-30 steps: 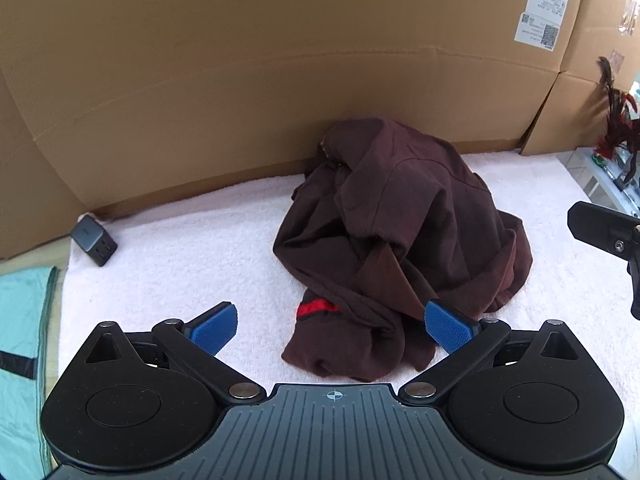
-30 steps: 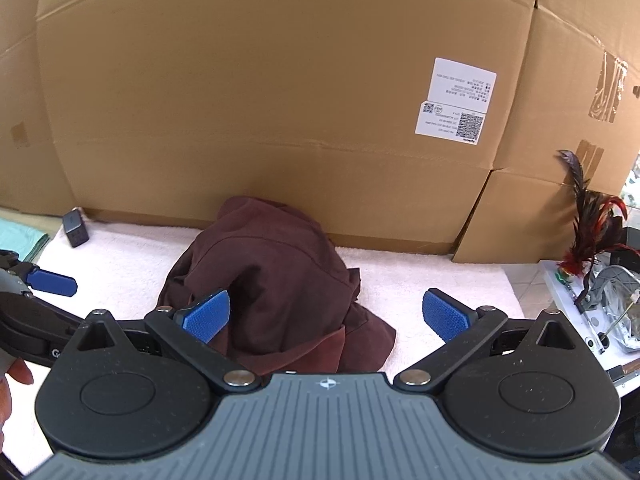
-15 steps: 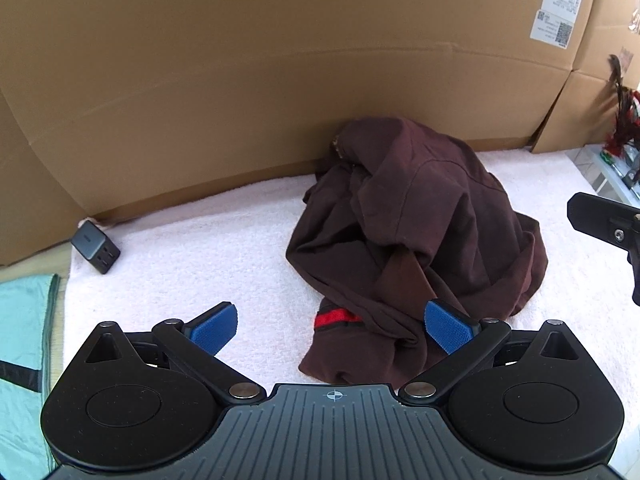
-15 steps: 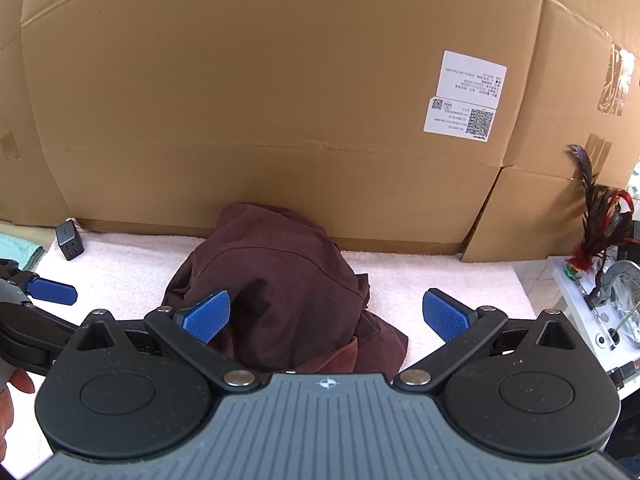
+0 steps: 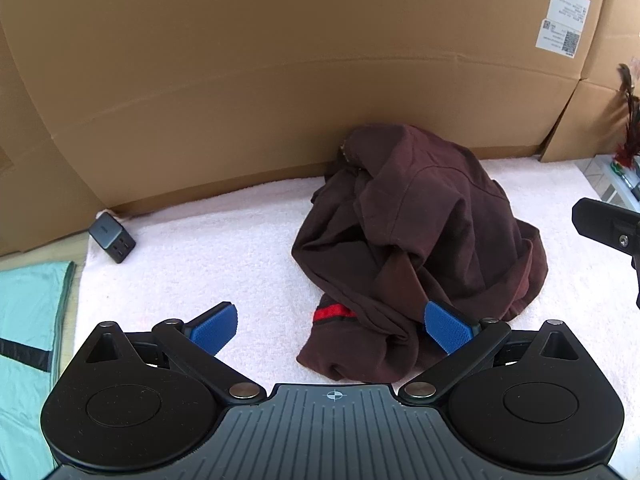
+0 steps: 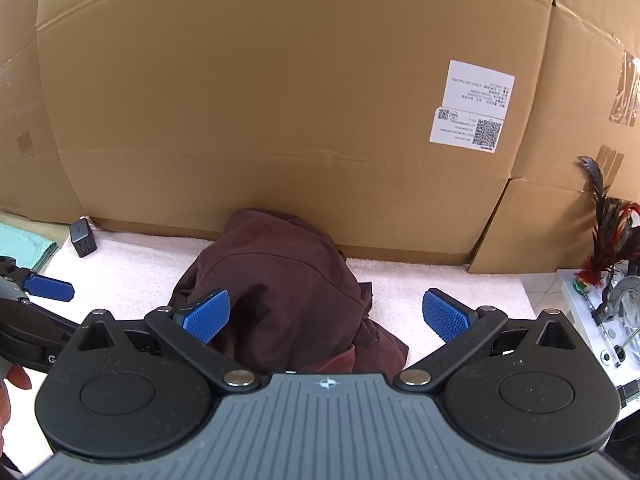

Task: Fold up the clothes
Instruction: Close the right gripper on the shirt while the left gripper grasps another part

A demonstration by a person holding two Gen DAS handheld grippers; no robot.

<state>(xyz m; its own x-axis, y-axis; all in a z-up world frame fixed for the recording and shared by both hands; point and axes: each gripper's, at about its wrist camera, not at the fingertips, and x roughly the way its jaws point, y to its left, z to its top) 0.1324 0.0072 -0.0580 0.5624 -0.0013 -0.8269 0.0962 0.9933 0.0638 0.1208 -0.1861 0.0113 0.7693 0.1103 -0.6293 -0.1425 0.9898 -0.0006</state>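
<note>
Shirt [image 5: 420, 240] lay crumpled on towel [image 5: 200, 264]; left hand-held gripper [image 5: 332, 326] & right hand-held gripper [image 6: 324, 314] both spread, empty. Best grab hem edge, spread flat first.

Your left wrist view: low, near, facing crumpled maroon cotton garment [image 5: 416, 240]. Your right wrist view: higher, facing tall brown cardboard wall [image 6: 280, 100]. Both share garment [image 6: 276, 292], wall [image 5: 240, 80].

- A dark maroon garment [image 5: 416, 240] lies crumpled in a heap on the white towel [image 5: 208, 264], against the cardboard wall [image 5: 280, 80].
- A red stripe [image 5: 334, 313] shows near its front edge.
</note>
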